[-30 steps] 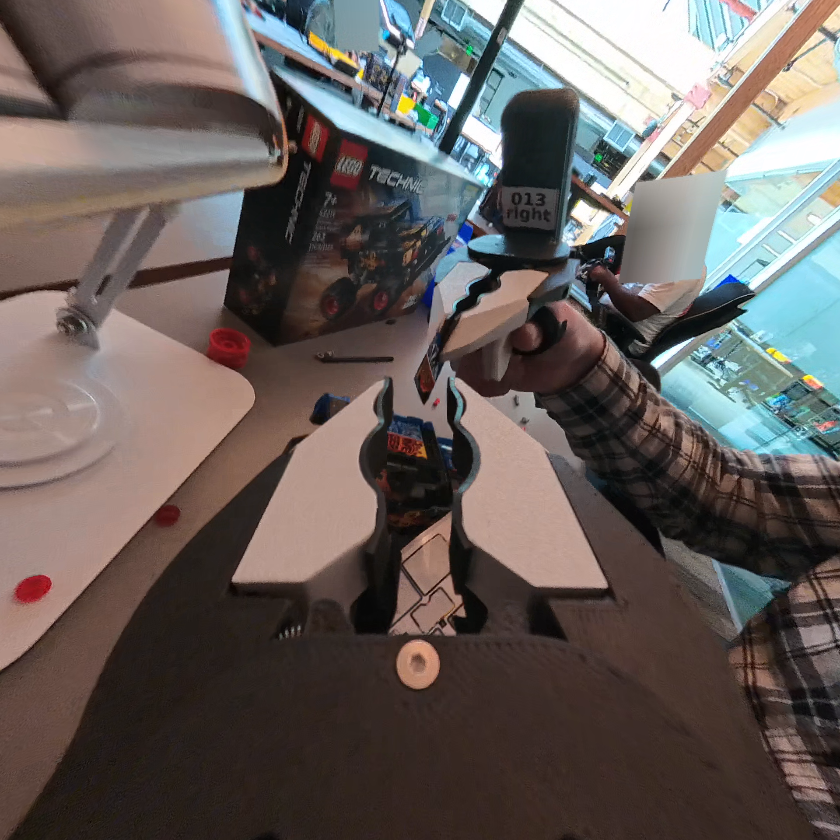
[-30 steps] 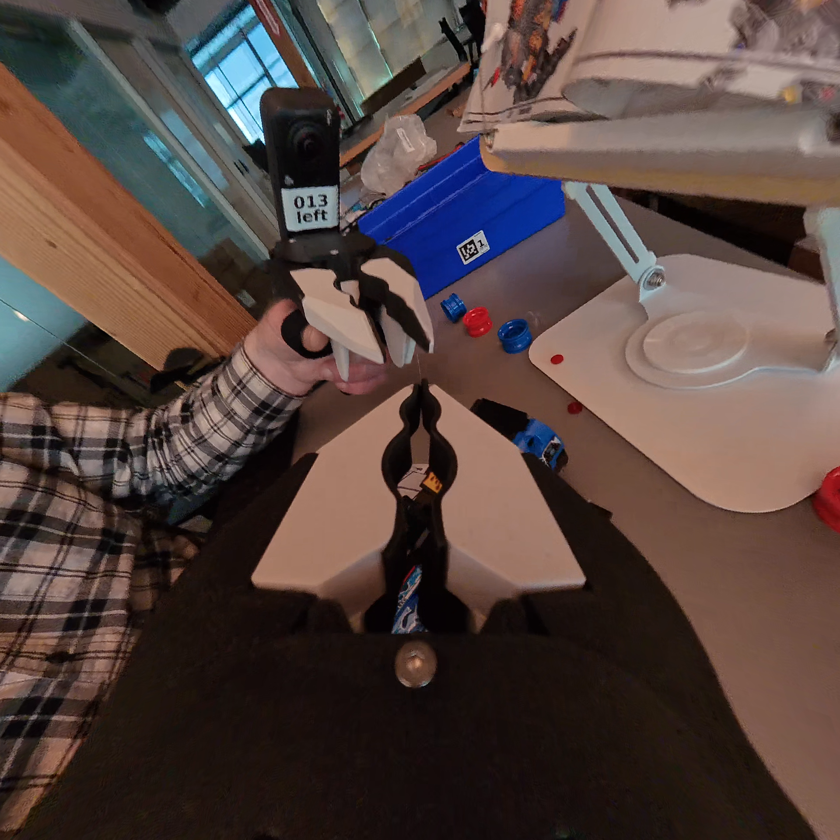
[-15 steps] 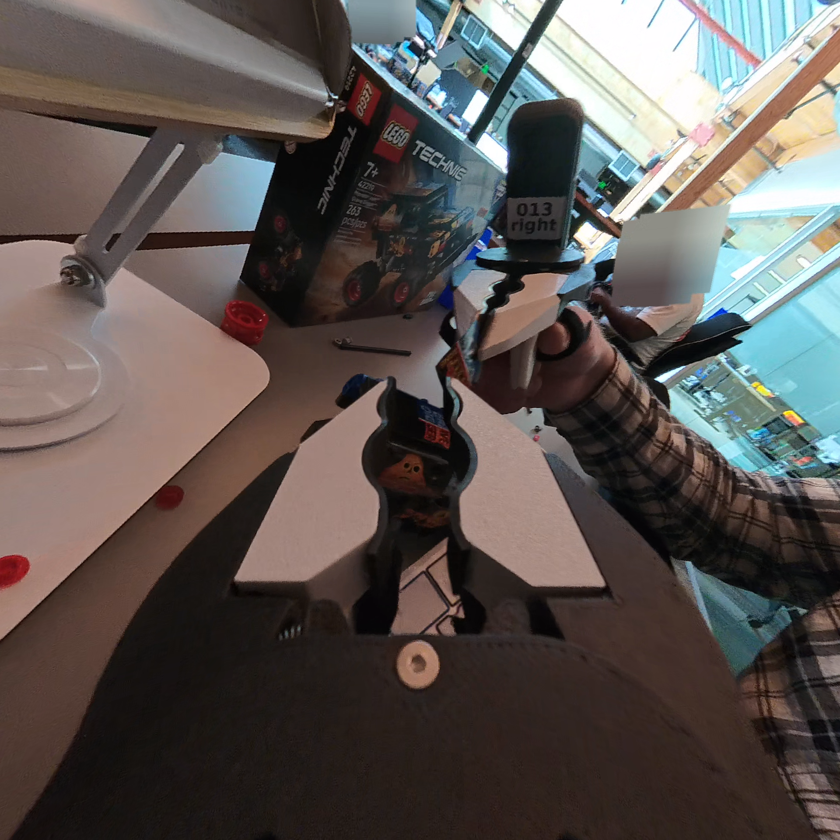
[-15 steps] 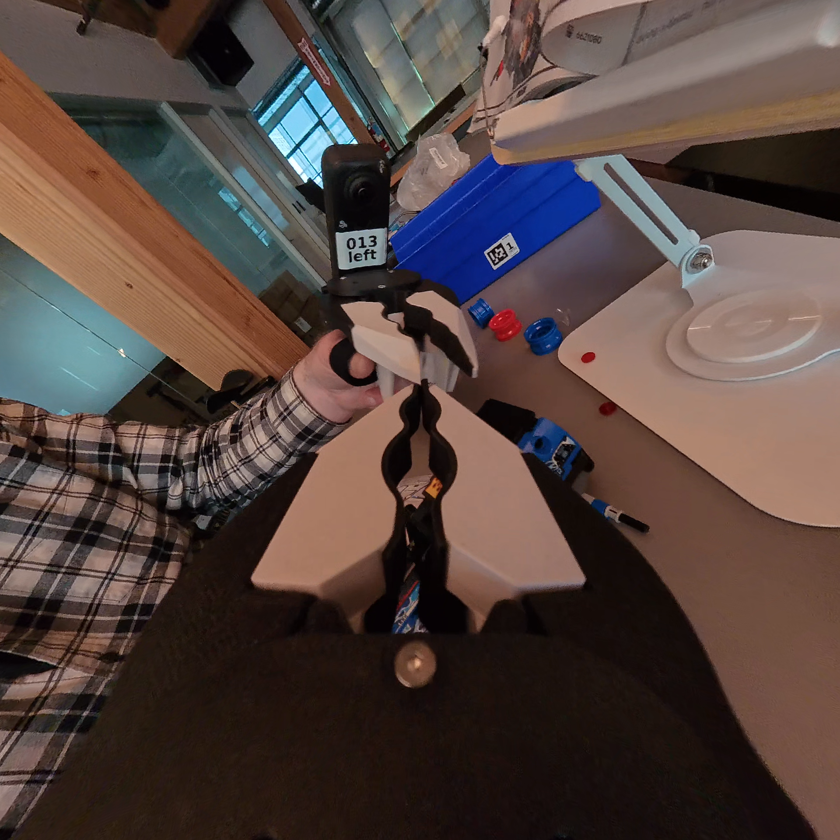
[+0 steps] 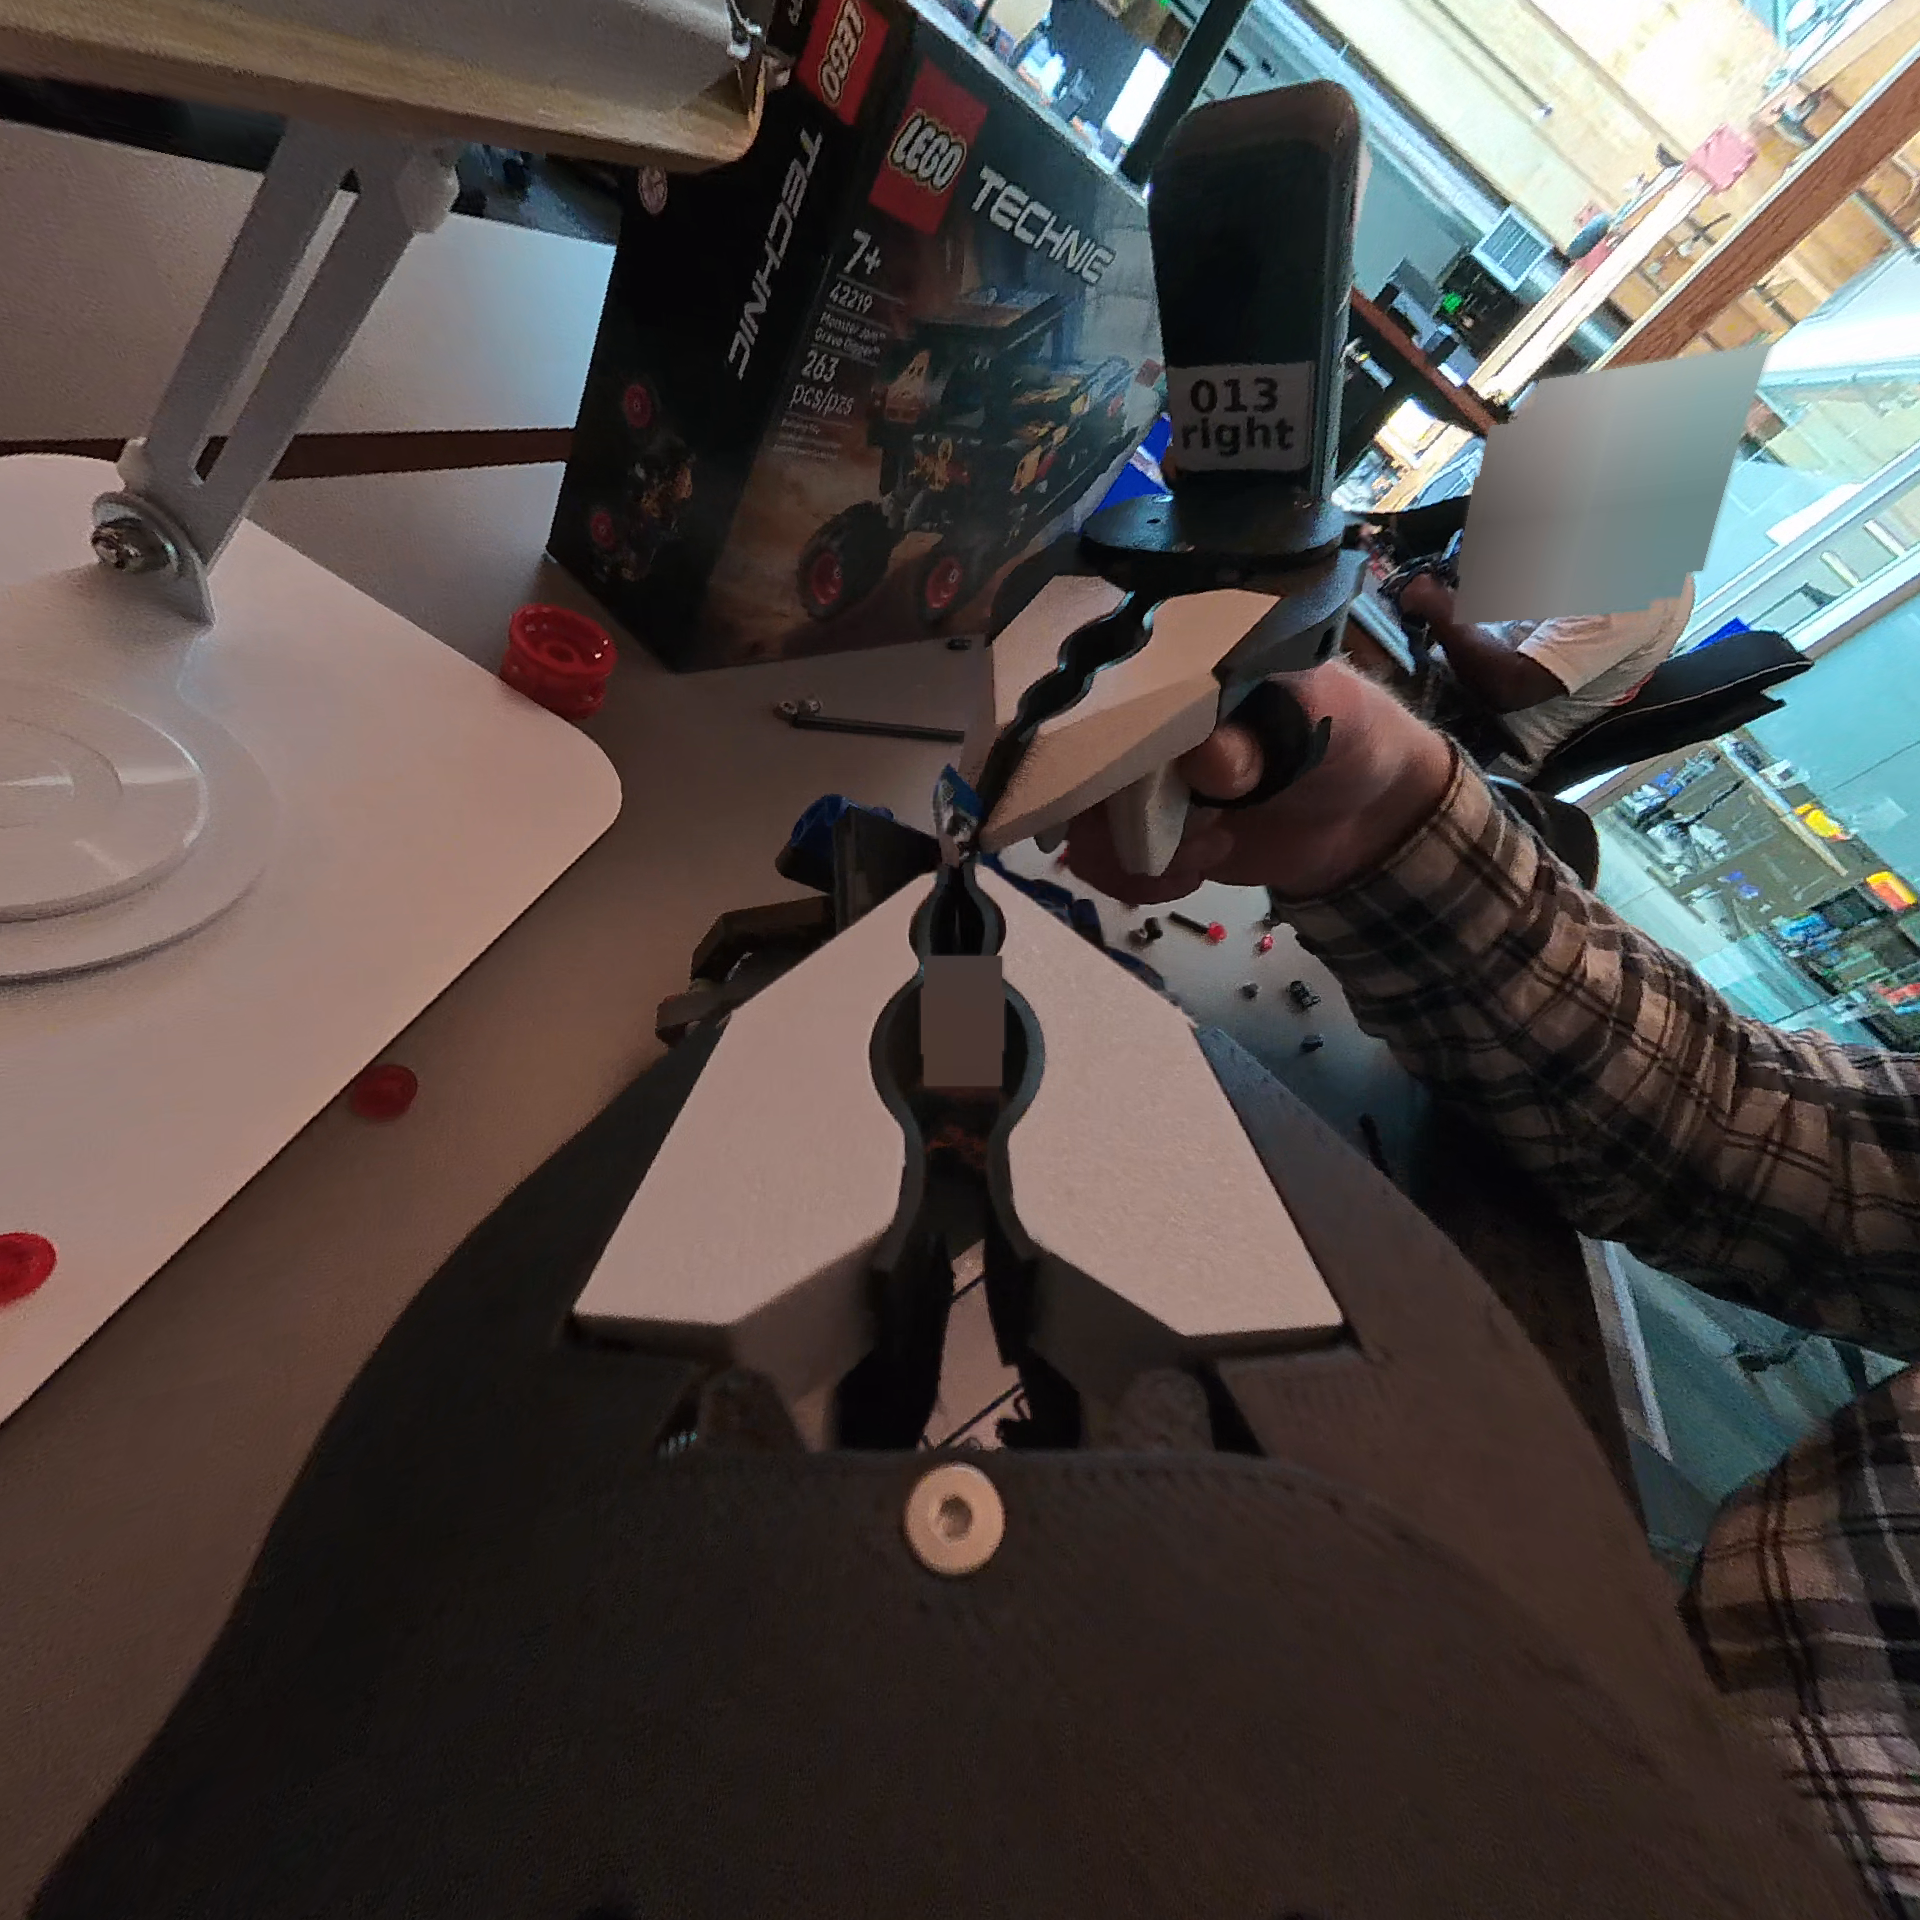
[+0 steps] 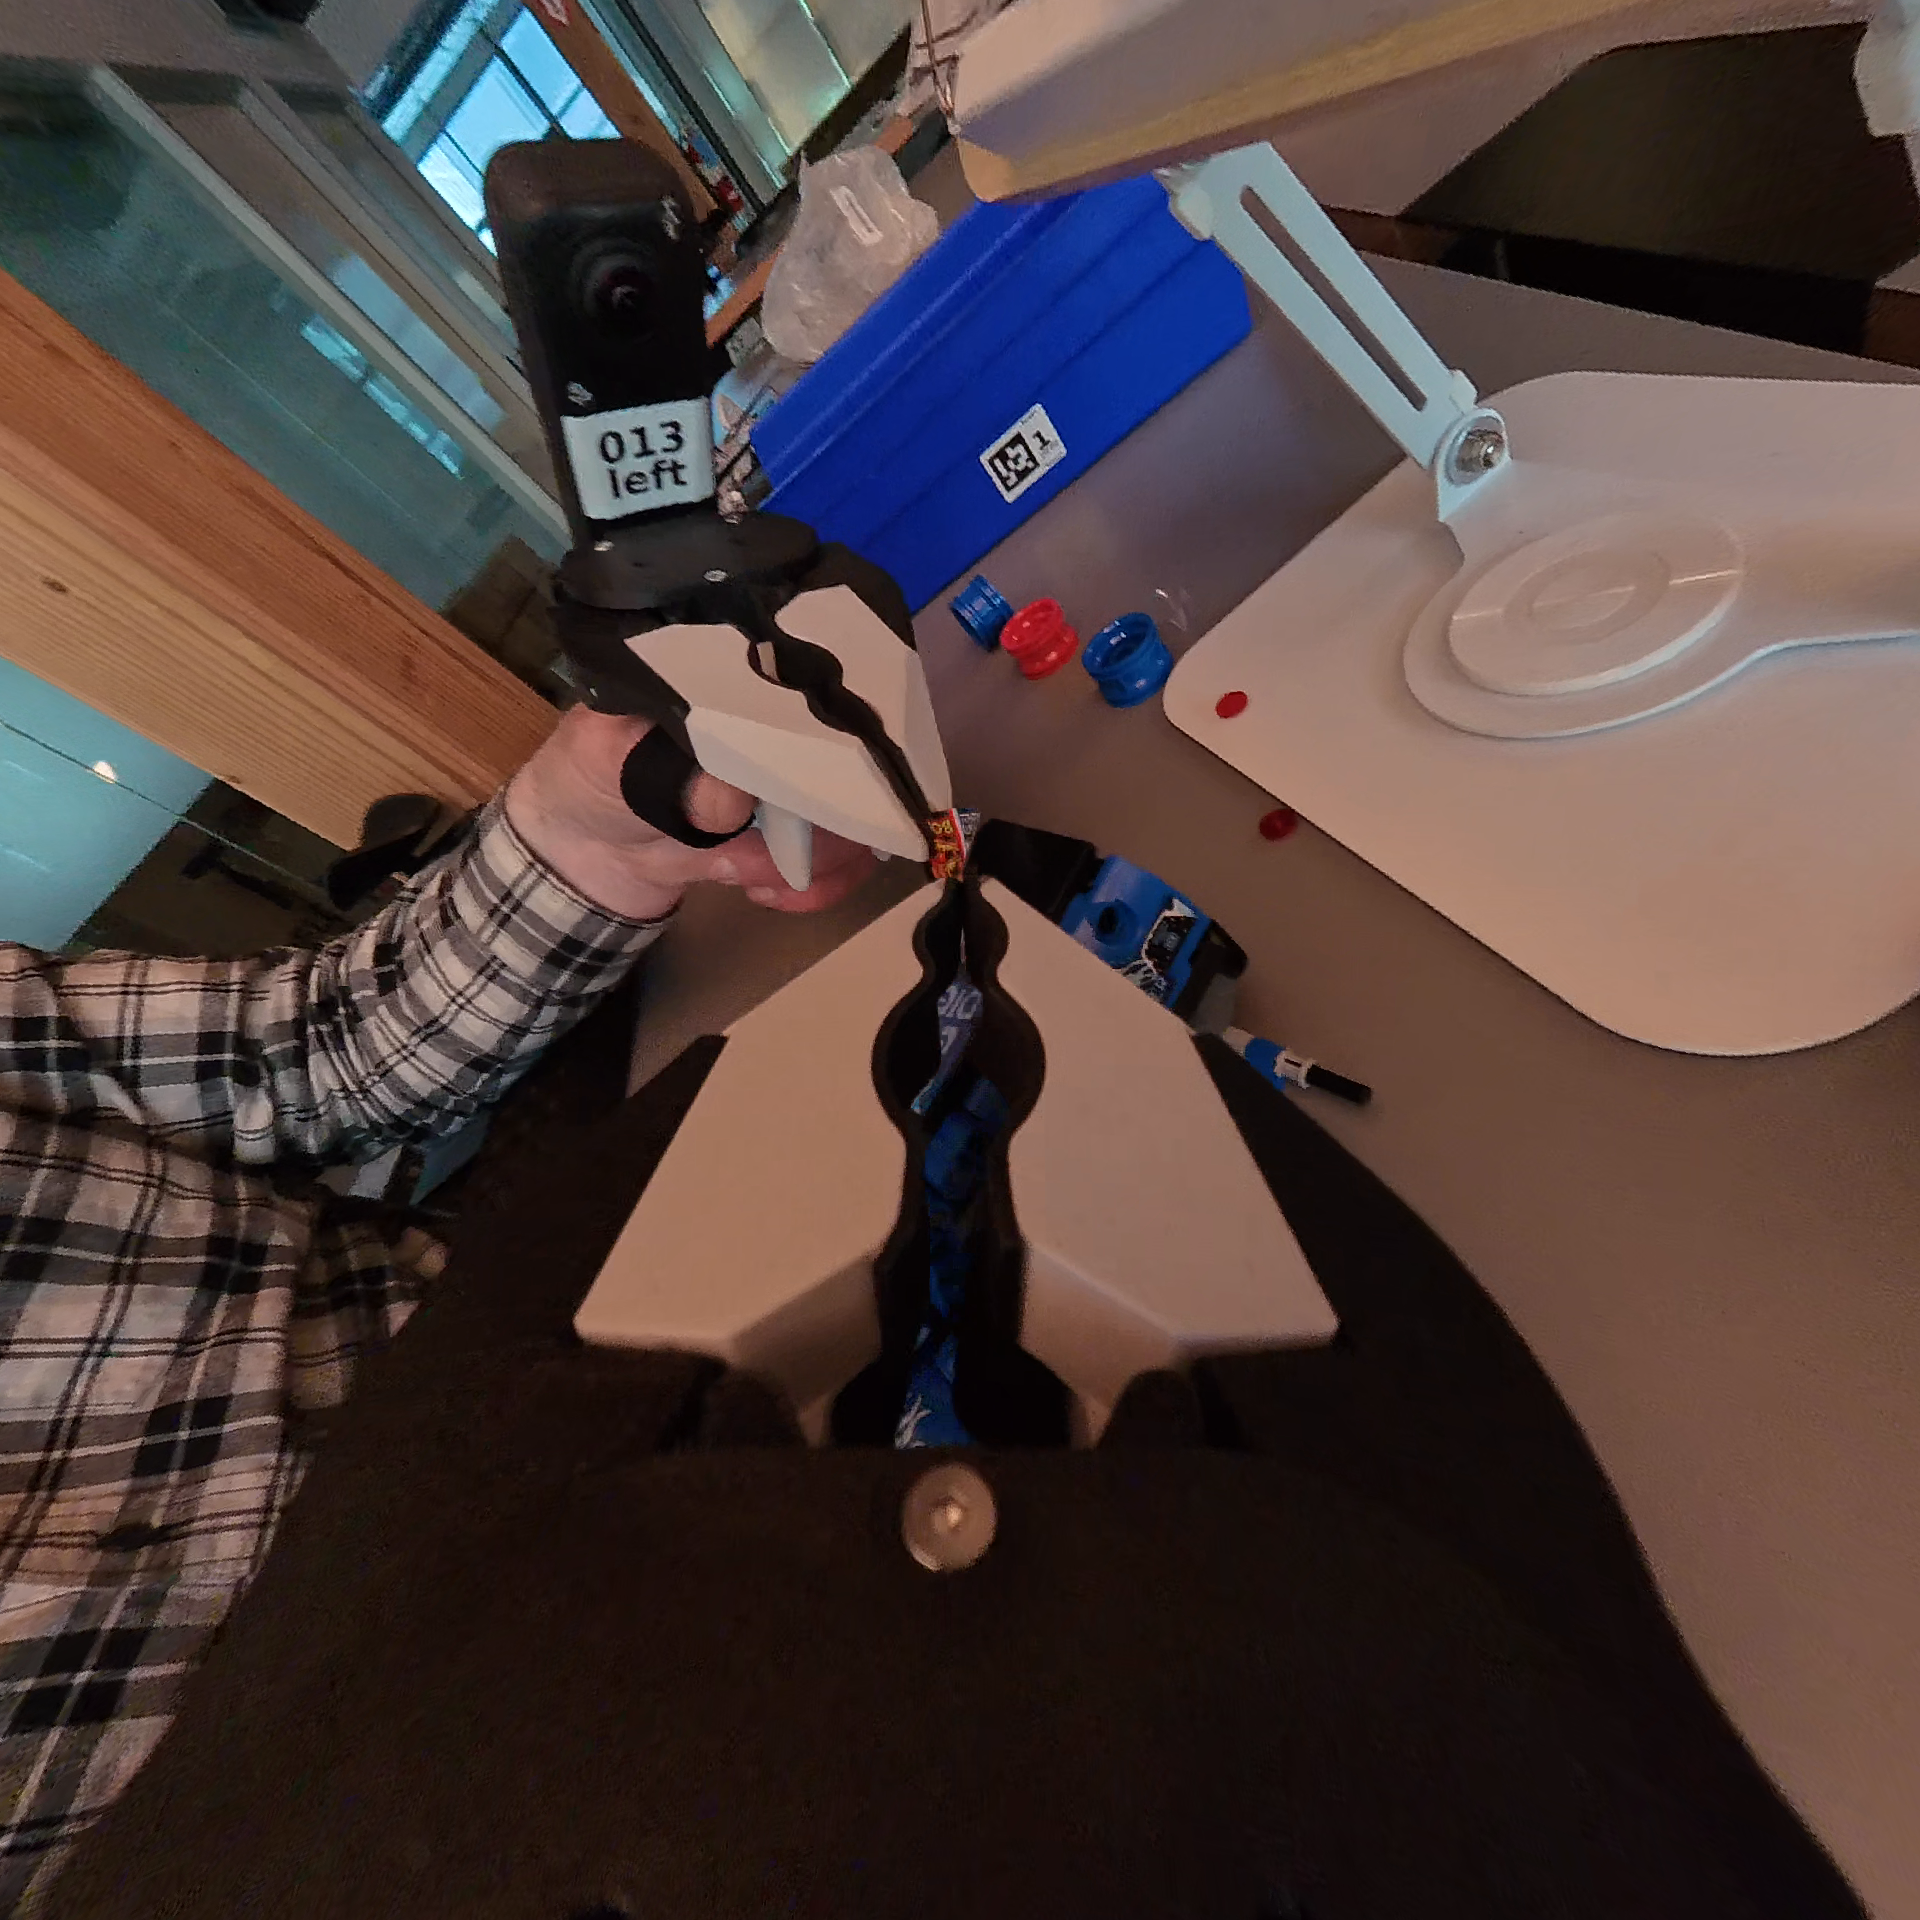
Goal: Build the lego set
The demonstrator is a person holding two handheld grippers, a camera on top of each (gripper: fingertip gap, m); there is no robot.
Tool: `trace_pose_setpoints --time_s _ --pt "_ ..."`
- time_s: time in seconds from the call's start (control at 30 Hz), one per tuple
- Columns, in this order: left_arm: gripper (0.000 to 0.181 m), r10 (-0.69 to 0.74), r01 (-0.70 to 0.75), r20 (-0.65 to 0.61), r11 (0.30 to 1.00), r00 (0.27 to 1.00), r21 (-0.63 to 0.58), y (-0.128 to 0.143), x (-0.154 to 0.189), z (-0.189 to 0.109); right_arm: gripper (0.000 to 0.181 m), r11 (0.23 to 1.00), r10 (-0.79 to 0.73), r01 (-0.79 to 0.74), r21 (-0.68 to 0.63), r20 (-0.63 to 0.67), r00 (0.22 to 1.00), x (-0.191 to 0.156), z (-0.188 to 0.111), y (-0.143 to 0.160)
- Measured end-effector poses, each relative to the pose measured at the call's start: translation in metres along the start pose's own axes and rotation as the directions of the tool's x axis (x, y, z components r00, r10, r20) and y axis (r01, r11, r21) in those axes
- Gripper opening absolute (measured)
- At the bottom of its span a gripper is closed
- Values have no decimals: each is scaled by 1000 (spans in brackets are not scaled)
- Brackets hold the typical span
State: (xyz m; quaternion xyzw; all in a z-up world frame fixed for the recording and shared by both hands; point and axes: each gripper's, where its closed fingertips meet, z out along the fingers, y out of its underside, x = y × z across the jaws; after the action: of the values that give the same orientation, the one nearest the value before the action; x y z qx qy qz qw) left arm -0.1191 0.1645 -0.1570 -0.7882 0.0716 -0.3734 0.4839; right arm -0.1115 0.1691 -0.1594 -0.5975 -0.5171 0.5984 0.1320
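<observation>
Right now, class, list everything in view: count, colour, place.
Lego box: one, black, on table.
Stand base: one, white, on table.
Red hubs: two; one by box, one between blue hubs.
Blue hubs: two, beside bin.
Bin: one, blue, far side.
Studs: two, red; one on base, one beside it.
Axle: one, black, before box.
Model part: one, blue-black, beyond tongs.
Printed sheet: one, multicoloured, between both tongs.
Left tongs: white-black, shut on sheet.
Right tongs: same.

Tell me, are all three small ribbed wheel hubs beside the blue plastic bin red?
No: of the three hubs beside the blue plastic bin, only the middle hub is red; the outer two are blue.
</observation>
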Motion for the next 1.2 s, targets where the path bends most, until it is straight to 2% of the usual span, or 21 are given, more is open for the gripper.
trace_pose_setpoints --time_s 0.37,0.77,1.2 --pt "0 21 -19 49 999 999 -30 2 -4 3 0 1000 -7 7 -14 -34 999 6 2 4" --pt "0 62 -62 16 998 998 -3 -4 7 1 0 999 -43 43 8 -13 999 -3 -1 -3" --pt "0 20 -19 27 1000 999 -12 -1 -2 2 0 1000 -29 29 -3 -20 999 0 1 0"
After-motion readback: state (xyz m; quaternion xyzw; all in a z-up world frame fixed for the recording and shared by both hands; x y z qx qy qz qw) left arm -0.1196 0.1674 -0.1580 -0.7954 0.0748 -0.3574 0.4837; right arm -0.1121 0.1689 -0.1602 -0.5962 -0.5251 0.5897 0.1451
